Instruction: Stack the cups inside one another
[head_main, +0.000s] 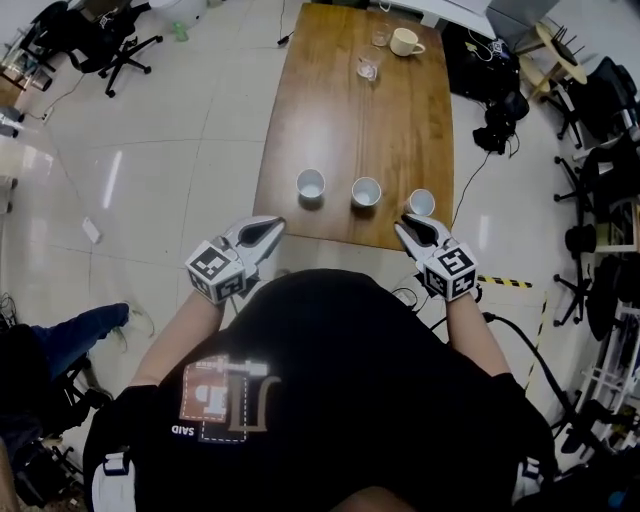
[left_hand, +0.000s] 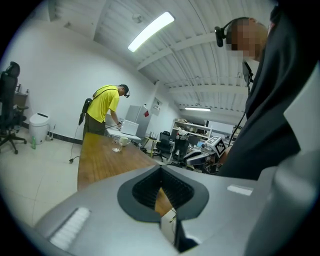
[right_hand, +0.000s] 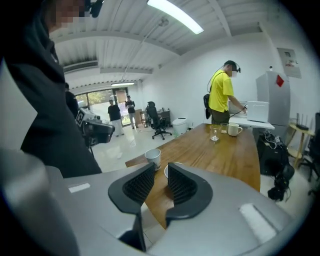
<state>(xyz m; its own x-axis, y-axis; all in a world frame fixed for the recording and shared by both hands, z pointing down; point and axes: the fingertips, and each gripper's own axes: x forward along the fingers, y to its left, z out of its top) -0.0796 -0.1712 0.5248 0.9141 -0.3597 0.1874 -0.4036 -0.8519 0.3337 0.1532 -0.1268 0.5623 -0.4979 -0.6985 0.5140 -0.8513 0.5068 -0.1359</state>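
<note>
Three white paper cups stand upright in a row near the near edge of the wooden table (head_main: 350, 120): the left cup (head_main: 311, 184), the middle cup (head_main: 366, 191) and the right cup (head_main: 421, 202). My left gripper (head_main: 277, 227) is off the table's near-left corner, its jaws shut on nothing. My right gripper (head_main: 402, 224) hovers just short of the right cup with a narrow gap between its jaws and nothing in it. In the right gripper view, the gripper (right_hand: 158, 167) points at one cup (right_hand: 153, 157). In the left gripper view, the gripper (left_hand: 161, 169) shows no cups.
A cream mug (head_main: 405, 42) and two glasses (head_main: 368, 68) (head_main: 381, 35) sit at the table's far end. A person in yellow (right_hand: 221, 92) stands there. Office chairs (head_main: 110, 45) and bags (head_main: 500, 115) flank the table. A cable (head_main: 465, 180) runs along the floor on the right.
</note>
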